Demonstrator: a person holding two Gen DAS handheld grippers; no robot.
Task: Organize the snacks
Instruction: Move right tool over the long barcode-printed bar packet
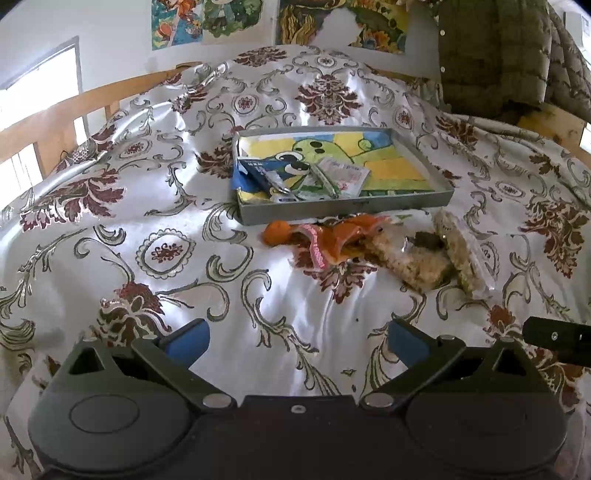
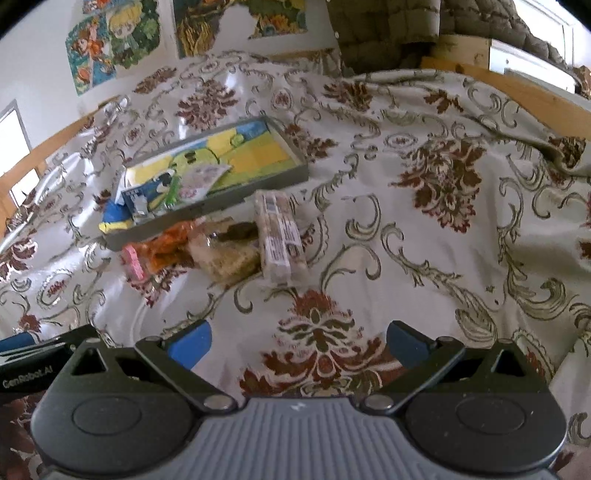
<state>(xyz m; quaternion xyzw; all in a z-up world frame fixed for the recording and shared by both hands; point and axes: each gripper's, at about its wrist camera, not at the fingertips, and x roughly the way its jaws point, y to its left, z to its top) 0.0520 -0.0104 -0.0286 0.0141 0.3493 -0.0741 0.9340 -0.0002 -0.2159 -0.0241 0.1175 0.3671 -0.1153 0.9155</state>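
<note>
A grey tray (image 1: 347, 214) (image 2: 258, 184) with a cartoon lining lies on the patterned bedspread and holds a blue packet (image 1: 255, 173) (image 2: 135, 197), a white sachet (image 1: 345, 173) (image 2: 199, 179) and a green stick pack (image 1: 325, 181). In front of it lie an orange fruit (image 1: 277, 233), an orange wrapper with a pink edge (image 1: 332, 240) (image 2: 162, 251), grain cakes in clear bags (image 1: 417, 266) (image 2: 225, 258) and a long wrapped bar pack (image 1: 461, 251) (image 2: 282, 236). My left gripper (image 1: 297, 341) and right gripper (image 2: 299, 343) both hover open and empty, well short of the snacks.
Floral bedspread (image 1: 155, 206) (image 2: 443, 229) covers the whole surface, with a wooden rail (image 1: 55, 122) (image 2: 535, 99) around it. A quilted olive jacket (image 1: 491, 51) (image 2: 384, 29) hangs at the back. Posters (image 1: 177, 22) are on the wall. The other gripper's edge (image 1: 557, 338) (image 2: 33, 350) shows beside each.
</note>
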